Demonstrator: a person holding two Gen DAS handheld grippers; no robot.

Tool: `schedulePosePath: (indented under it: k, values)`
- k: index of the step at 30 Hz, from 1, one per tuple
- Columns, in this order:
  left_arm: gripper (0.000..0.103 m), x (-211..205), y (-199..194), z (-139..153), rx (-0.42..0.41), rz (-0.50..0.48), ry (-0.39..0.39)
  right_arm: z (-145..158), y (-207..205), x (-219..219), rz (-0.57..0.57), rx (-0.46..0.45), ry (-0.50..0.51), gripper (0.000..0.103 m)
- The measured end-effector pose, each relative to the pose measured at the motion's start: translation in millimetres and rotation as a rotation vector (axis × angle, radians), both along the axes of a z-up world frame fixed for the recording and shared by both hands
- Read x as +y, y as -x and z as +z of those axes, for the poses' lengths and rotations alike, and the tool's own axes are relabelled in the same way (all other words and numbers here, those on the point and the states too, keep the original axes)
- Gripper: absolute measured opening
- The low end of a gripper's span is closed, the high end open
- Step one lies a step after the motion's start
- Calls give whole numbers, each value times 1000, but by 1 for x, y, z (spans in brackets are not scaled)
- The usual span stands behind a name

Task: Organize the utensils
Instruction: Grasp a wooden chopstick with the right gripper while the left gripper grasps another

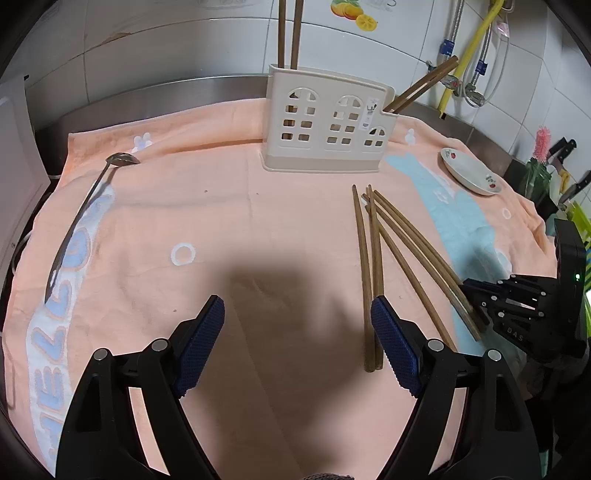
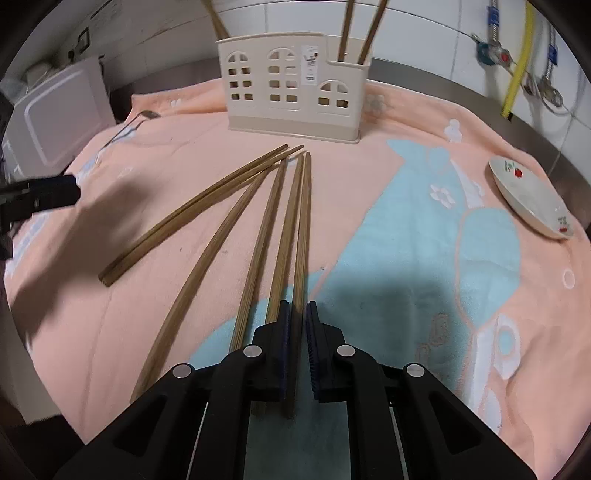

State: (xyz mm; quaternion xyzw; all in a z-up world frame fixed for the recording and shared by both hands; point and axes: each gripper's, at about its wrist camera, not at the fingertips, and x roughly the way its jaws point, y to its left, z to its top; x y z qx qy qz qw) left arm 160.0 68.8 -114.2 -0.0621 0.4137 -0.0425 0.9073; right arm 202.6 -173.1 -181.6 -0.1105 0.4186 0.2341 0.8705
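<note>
We are in a home kitchen: white wall tiles back a steel counter covered with a towel. Knives stand past the counter's right edge, water hoses hang on the wall, and a cutlery holder stands near the back edge.

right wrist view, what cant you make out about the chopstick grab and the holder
- Right gripper: jaws nearly shut around one chopstick; its own fingers hide the chopstick's near end.
- Utensil holder: its front wall hides its inside in both views, so the compartment layout is unclear.
- Standing chopsticks: tops cut off by the upper frame edge.
- Spoon: small and far in the right wrist view; its handle blurs into the towel.
</note>
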Motion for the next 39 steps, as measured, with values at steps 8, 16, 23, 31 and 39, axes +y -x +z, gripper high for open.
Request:
schedulePosePath:
  k: [8, 16, 23, 31, 39]
  values:
    - [63, -23, -11, -7, 20, -52, 18, 2, 3, -6, -18, -6, 8, 6]
    - [28, -47, -32, -25, 72, -71, 62, 1, 6, -13, -24, -2, -11, 6]
    - [13, -57, -43, -37, 99, -81, 74, 0, 7, -15, -24, -2, -26, 6]
    - [8, -61, -52, -45, 118, -77, 64, 0, 7, -17, -24, -5, -38, 6]
    - [8, -60, -50, -49, 119, -71, 64, 0, 7, -17, -27, -4, -43, 6]
